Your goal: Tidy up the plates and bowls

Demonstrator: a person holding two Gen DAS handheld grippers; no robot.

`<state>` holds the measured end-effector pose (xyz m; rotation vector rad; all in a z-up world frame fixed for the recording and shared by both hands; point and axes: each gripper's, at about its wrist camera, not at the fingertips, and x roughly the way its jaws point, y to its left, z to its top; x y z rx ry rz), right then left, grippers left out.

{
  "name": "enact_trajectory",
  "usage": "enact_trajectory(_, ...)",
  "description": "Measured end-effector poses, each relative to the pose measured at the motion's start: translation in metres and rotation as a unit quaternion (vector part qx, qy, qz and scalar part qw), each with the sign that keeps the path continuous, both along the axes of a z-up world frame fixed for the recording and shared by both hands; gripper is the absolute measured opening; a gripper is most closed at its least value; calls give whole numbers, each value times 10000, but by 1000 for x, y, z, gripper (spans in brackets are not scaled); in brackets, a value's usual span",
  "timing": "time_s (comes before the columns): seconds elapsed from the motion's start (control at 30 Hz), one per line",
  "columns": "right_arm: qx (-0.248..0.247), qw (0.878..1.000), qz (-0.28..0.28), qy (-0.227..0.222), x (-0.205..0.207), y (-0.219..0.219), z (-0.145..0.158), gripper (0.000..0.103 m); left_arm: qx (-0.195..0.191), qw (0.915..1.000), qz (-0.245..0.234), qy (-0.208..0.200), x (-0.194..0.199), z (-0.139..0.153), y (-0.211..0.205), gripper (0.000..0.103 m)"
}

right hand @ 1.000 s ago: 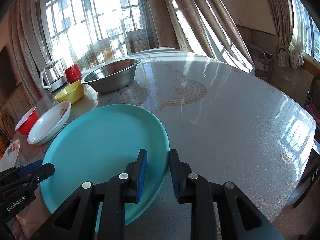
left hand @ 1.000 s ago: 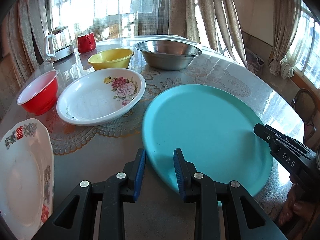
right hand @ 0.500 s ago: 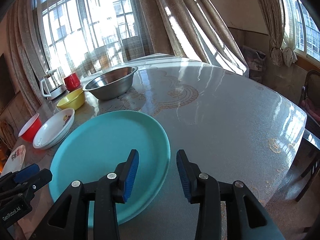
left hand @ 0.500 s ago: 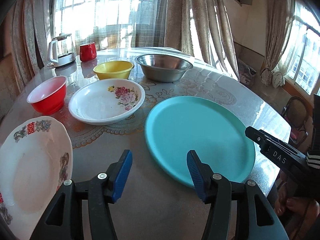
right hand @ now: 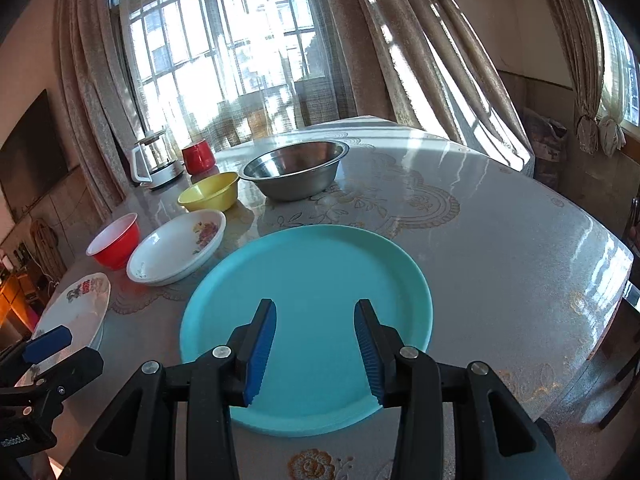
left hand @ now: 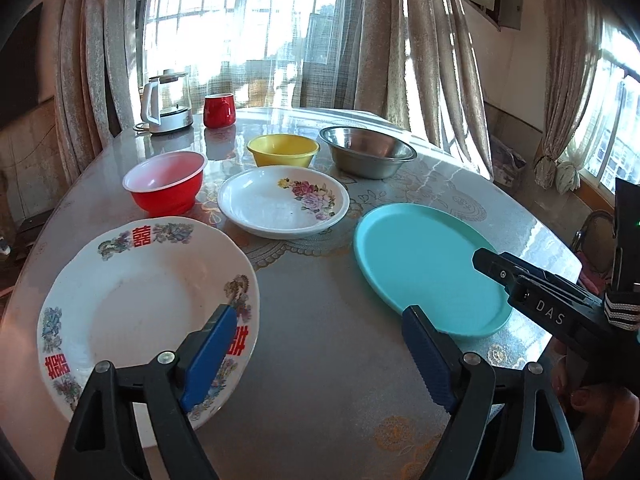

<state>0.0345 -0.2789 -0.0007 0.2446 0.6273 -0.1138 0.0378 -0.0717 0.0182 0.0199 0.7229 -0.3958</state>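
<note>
1. Round teal plastic plate: flat on the marble-look table, near its front edge, held by nothing.
2. Right gripper parted and empty, hovering over the plate's near rim.
3. Left gripper opening wide, nothing between the jaws, between the teal plate and the white scalloped plate with red characters.
4. Looks like between steps. Probably next: grab that white plate by the rim and stack it on the teal one, tbh.

Three plates on the counter: teal plate, rose-printed plate, red-lettered plate. Three bowls: red bowl, yellow bowl, steel bowl. One red mug, and one kettle, probably glass.
</note>
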Motion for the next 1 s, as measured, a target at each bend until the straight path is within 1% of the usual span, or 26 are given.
enact_trajectory(0.03, 27, 9999, 116, 14, 1, 7, 0, 42, 19, 10000, 64, 5, -2, -1, 6, 85)
enact_trajectory(0.1, 121, 9993, 344, 52, 4, 20, 0, 45, 60, 9997, 238, -10, -3, -2, 19, 85)
enact_trajectory(0.17, 210, 9982, 559, 64, 6, 34, -2, 54, 54, 9989, 459, -17, -5, -2, 36, 86)
enact_trajectory(0.3, 353, 9946, 967, 152, 12, 61, -5, 54, -81, 9957, 927, -22, -5, 1, 72, 90)
enact_trajectory(0.43, 467, 9901, 1283, 333, 21, 83, -11, 54, -62, 9890, 1476, -67, 0, 2, 104, 94)
enact_trajectory(0.57, 565, 9851, 1539, 528, 30, 104, -16, 54, -35, 9812, 1928, 12, 8, -1, 131, 94)
enact_trajectory(0.67, 576, 9818, 1716, 576, 35, 118, -18, 55, -18, 9754, 2205, 61, 13, -6, 148, 94)
enact_trajectory(0.7, 574, 9808, 1766, 589, 37, 124, -19, 56, 19, 9734, 2288, 77, 16, -7, 153, 94)
enact_trajectory(0.73, 573, 9801, 1801, 610, 39, 128, -19, 62, 69, 9714, 2372, 97, 18, -8, 156, 94)
enact_trajectory(0.77, 576, 9795, 1825, 626, 41, 132, -20, 67, 108, 9700, 2426, 126, 21, -9, 159, 94)
enact_trajectory(1.0, 534, 9762, 1985, 696, 57, 157, -22, 68, 241, 9675, 2504, 260, 37, -16, 170, 94)
